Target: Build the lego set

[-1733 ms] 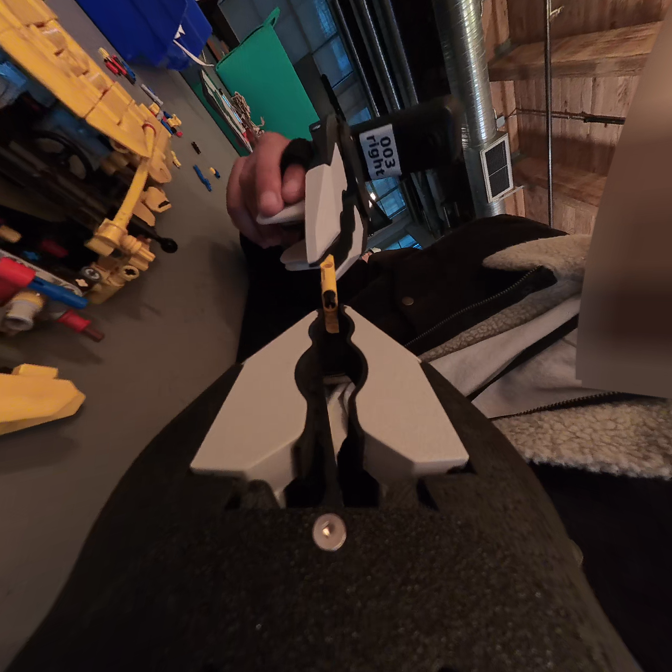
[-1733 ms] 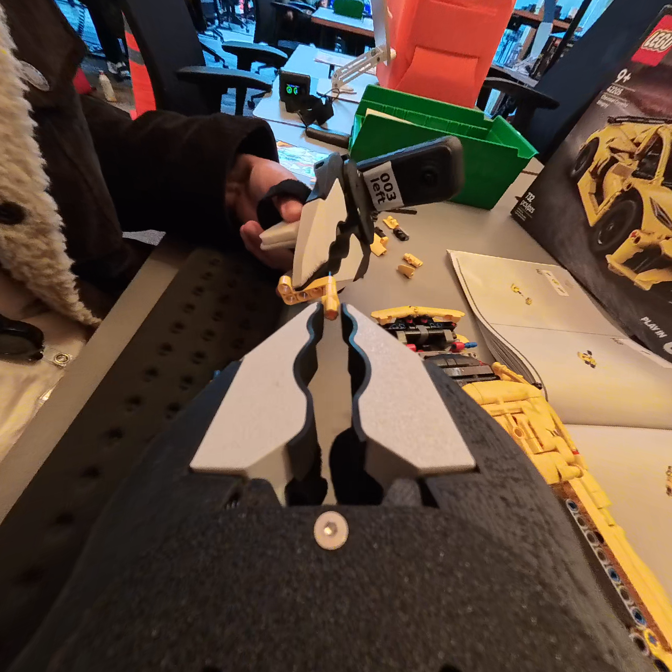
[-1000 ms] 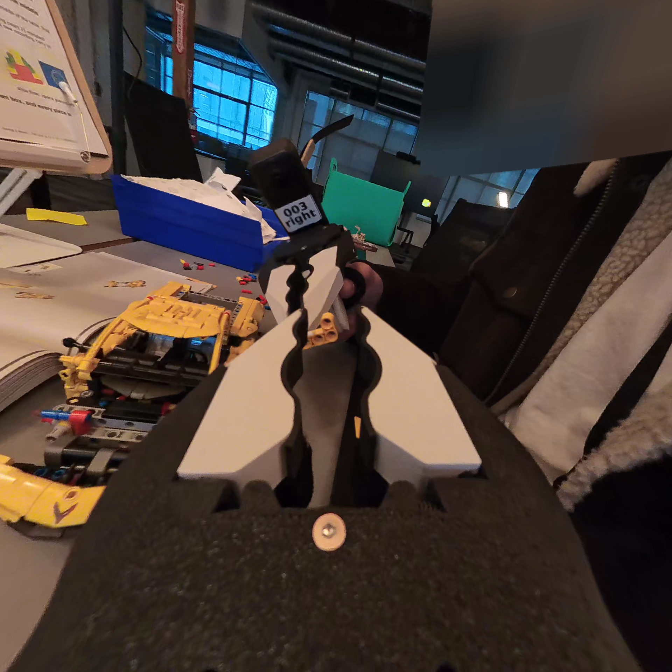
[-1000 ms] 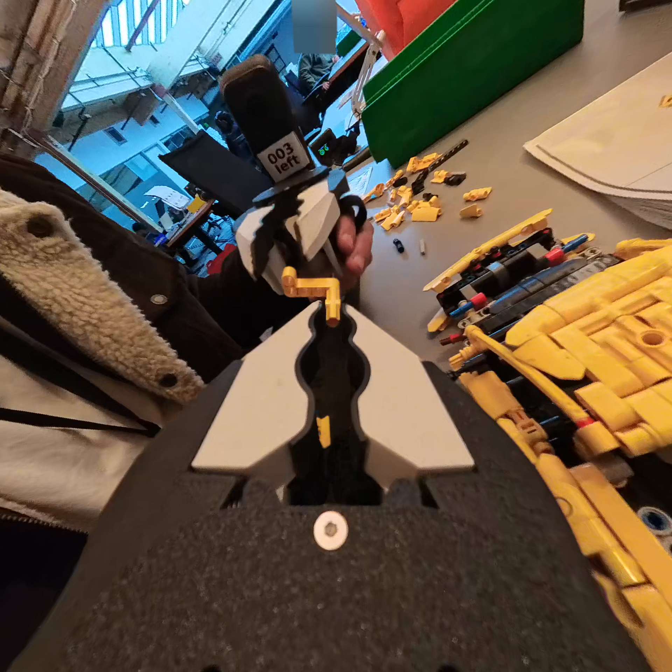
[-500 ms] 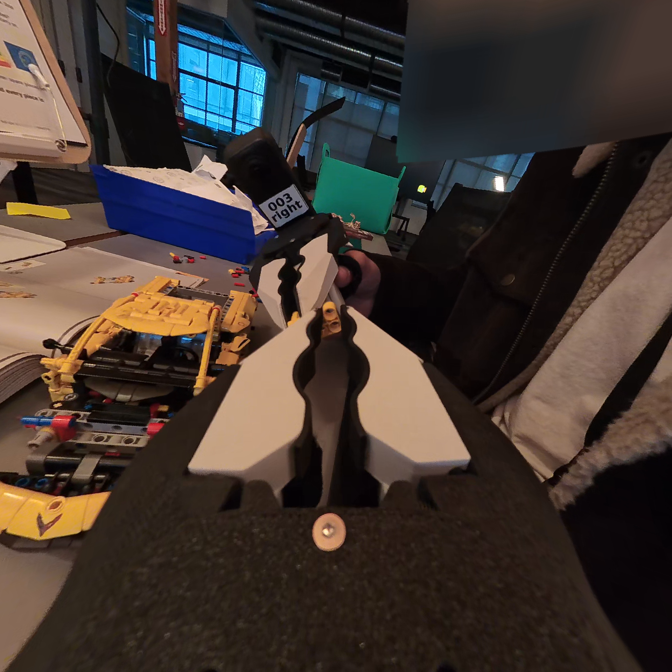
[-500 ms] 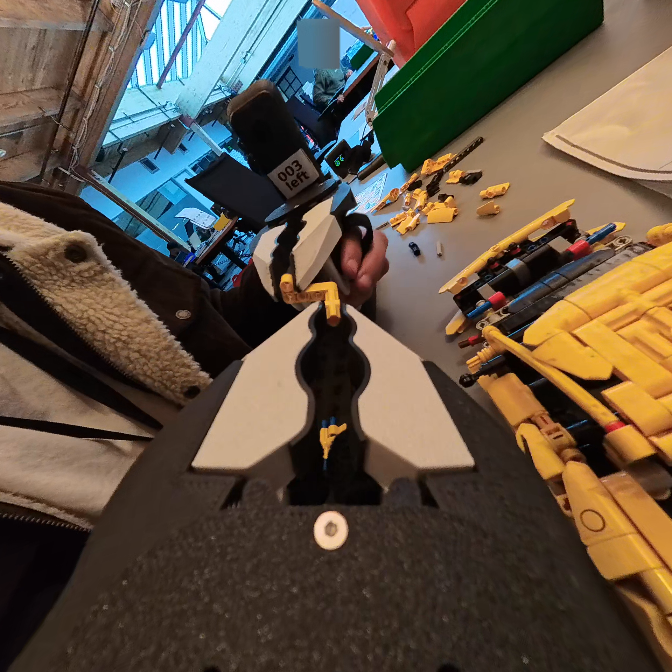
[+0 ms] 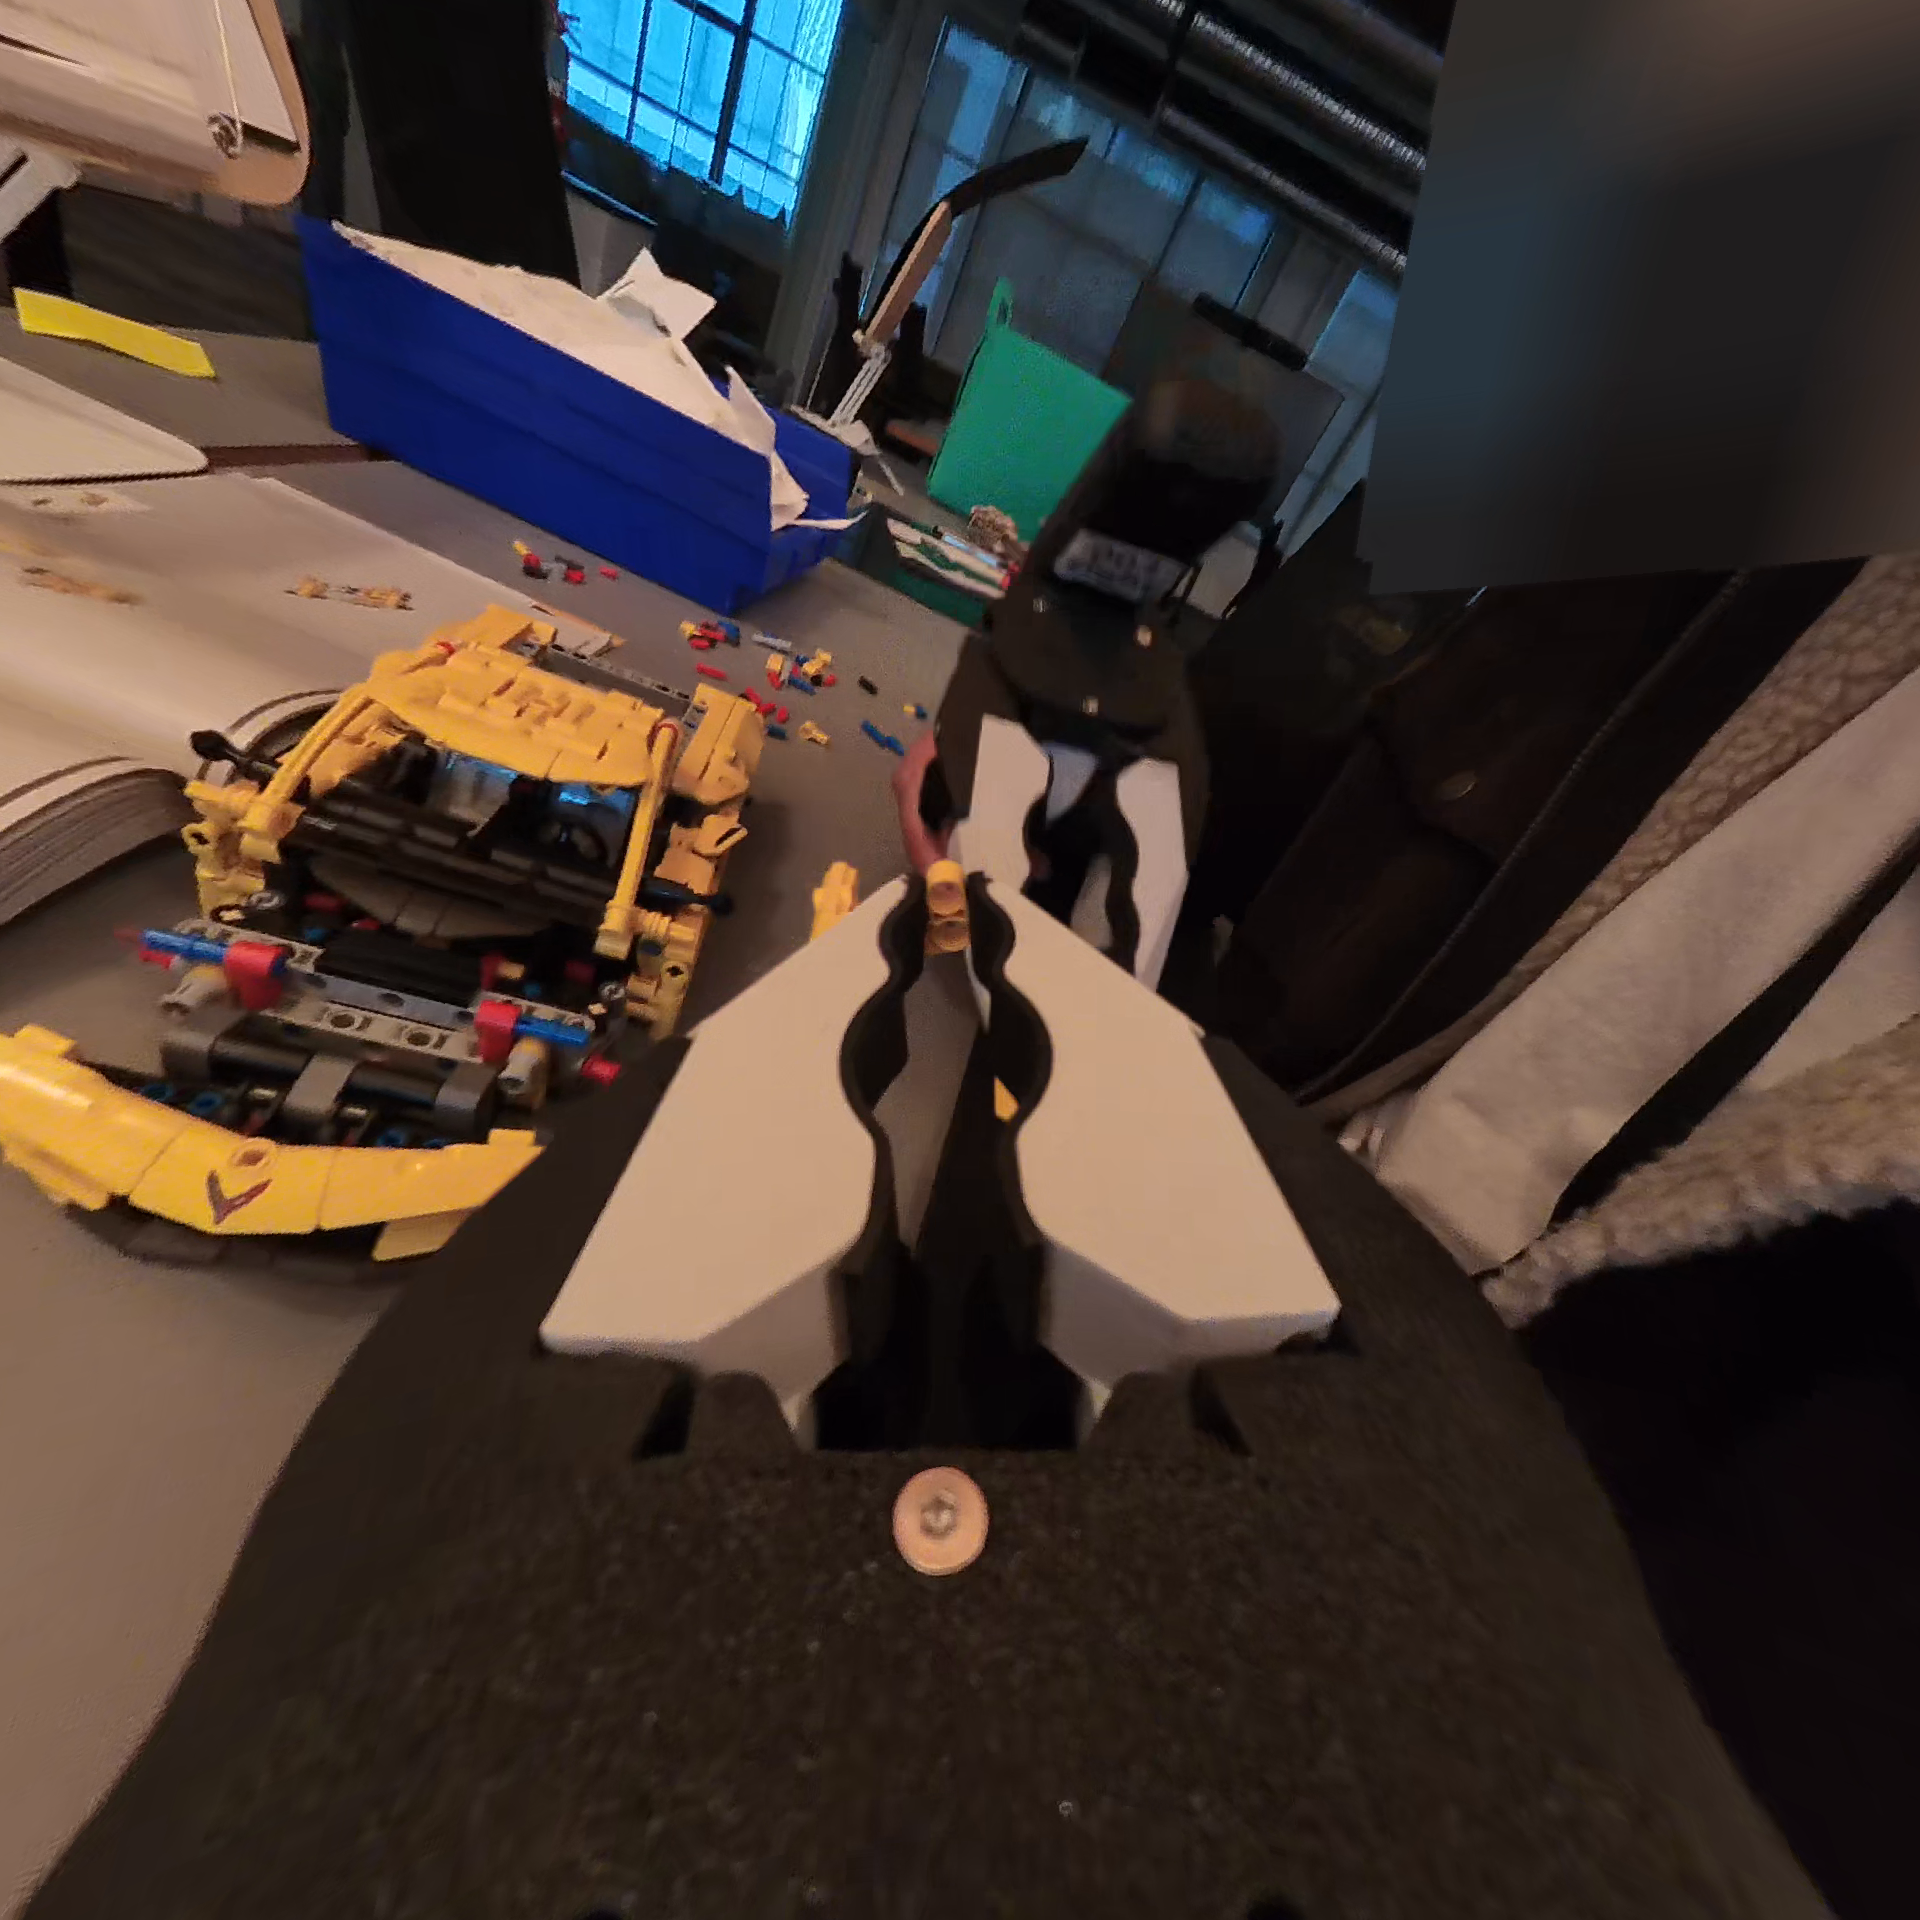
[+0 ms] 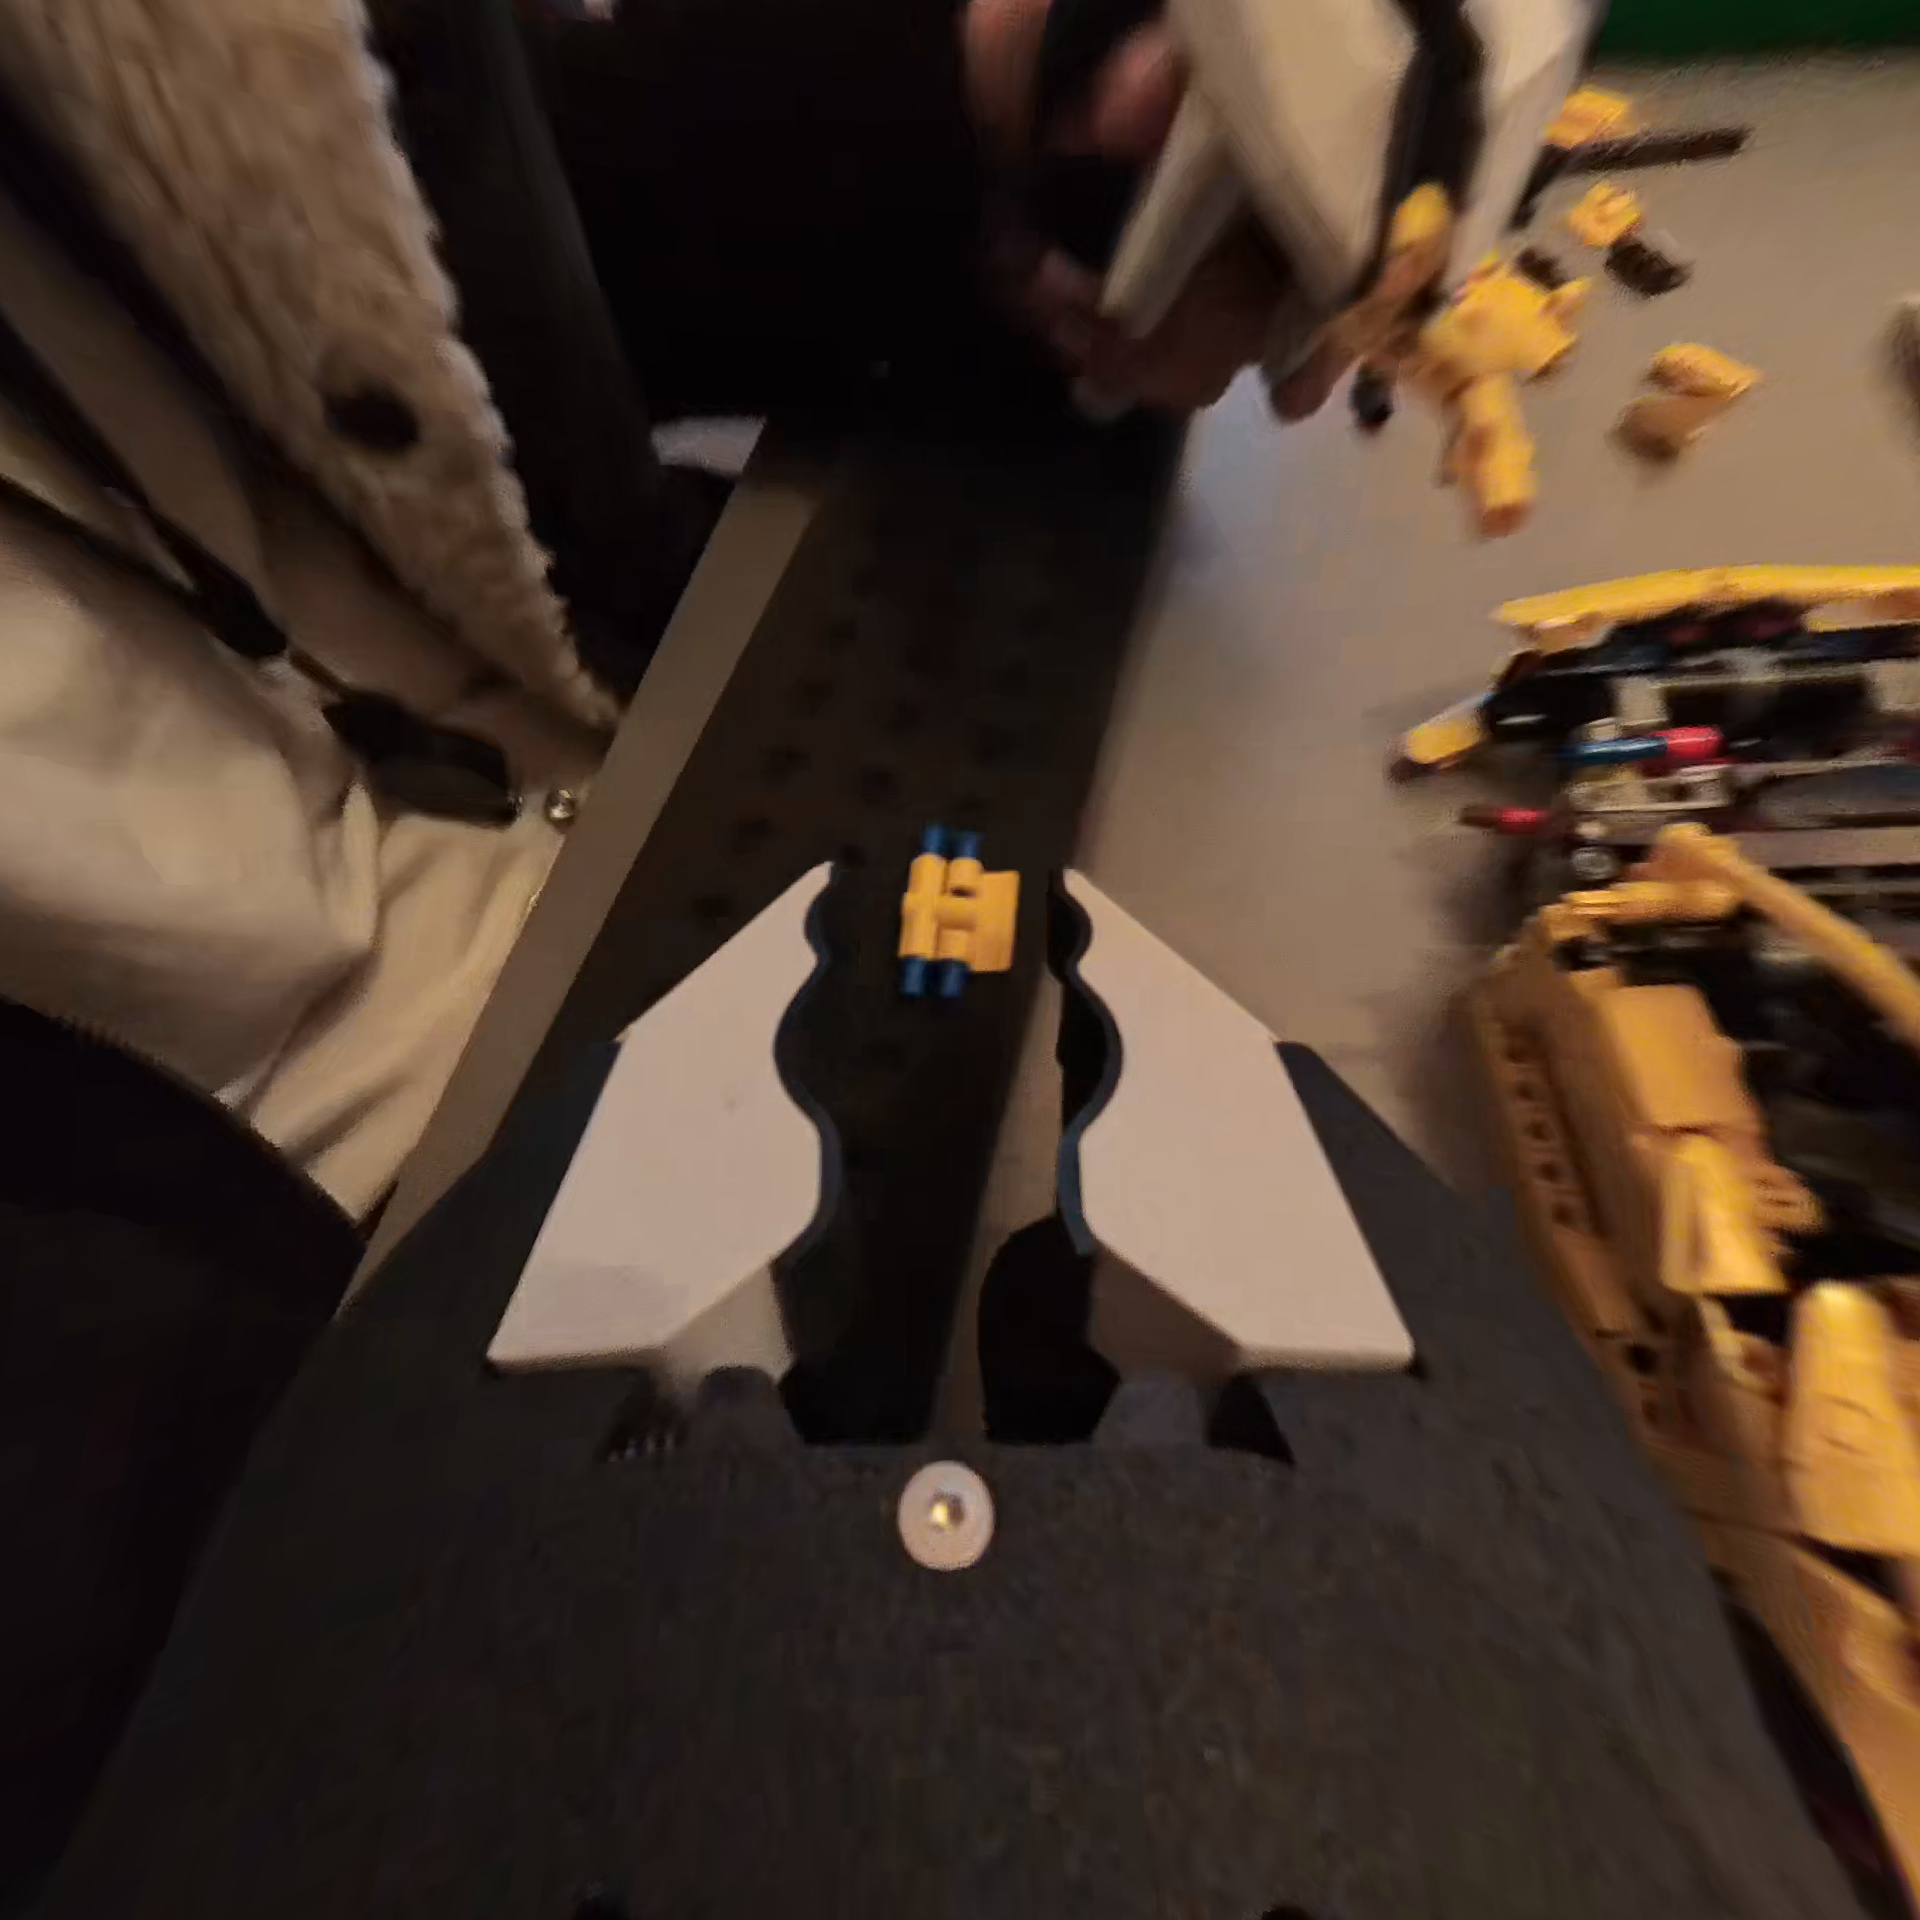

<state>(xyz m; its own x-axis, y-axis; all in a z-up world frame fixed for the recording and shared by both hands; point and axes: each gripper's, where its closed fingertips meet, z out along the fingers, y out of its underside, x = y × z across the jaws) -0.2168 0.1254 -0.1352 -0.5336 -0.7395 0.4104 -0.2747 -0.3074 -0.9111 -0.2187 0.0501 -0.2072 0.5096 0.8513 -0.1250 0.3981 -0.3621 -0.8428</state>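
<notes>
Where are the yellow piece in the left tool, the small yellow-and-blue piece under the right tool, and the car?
yellow piece (image 7: 943, 907), left wrist view, its end showing between the tips.
yellow-and-blue piece (image 8: 954, 912), right wrist view, yellow body.
car (image 7: 520, 707), left wrist view, yellow roof.

Both wrist views share the yellow car (image 7: 468, 821).

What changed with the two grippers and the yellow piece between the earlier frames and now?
The right gripper let go of the angled yellow piece, opened, and dropped away to point at a small yellow-and-blue piece on the black perforated strip. The left gripper stays shut on the yellow piece. The yellow car sits unmoved on the table.
</notes>
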